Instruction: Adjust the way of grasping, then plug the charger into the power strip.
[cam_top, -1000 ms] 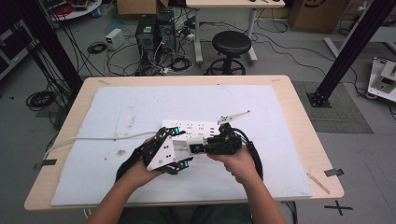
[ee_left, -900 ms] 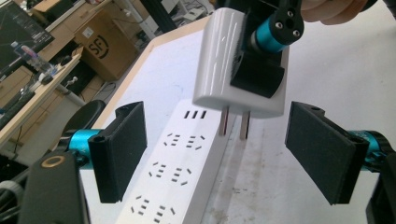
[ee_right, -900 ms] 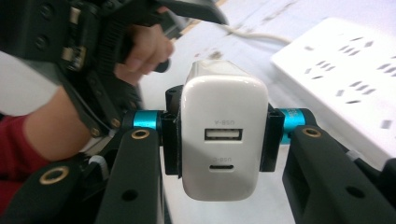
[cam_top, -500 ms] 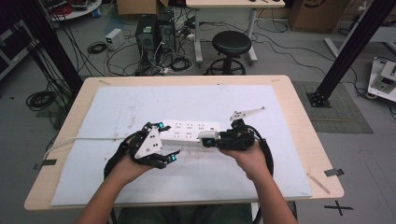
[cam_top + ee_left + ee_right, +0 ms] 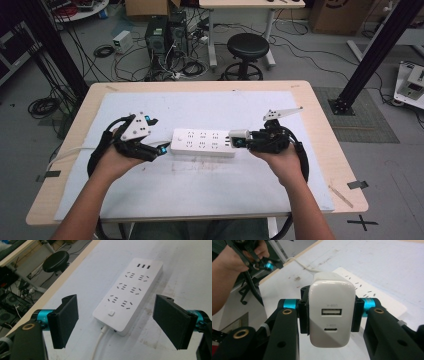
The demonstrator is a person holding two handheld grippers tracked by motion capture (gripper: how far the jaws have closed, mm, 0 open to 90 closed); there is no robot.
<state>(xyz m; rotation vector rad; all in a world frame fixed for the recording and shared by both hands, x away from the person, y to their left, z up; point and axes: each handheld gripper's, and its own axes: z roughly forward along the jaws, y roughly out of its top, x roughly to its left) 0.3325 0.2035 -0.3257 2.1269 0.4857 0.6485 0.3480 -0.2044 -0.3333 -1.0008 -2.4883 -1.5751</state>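
You work at a wooden table (image 5: 320,125) covered by a pale blue-white mat (image 5: 210,185), with cables, a black round stool (image 5: 247,47) and computer cases on the grey floor beyond.

The white, rounded plastic USB charger block (image 5: 332,315) sits clamped between the jaws of your right gripper (image 5: 329,315), pads pressing on its two flat sides; in the high view it hovers at the right end of the white rectangular plastic power strip (image 5: 204,142) lying mid-mat. It looks light, rigid and smooth-sided, so it may slip or twist if you squeeze only lightly; the flat side faces you hold now seem the best place, square and near its middle. Its face shows two ports with small upside-down lettering, the upper reading "USB-A", the lower apparently "USB-C".

The strip has six sockets, three small slots at one end, a square button and a white cord (image 5: 98,345). No brand name is legible.

Your left gripper (image 5: 122,322) stands wide open, holding nothing, its pads either side of the strip's cord end, apart from it.
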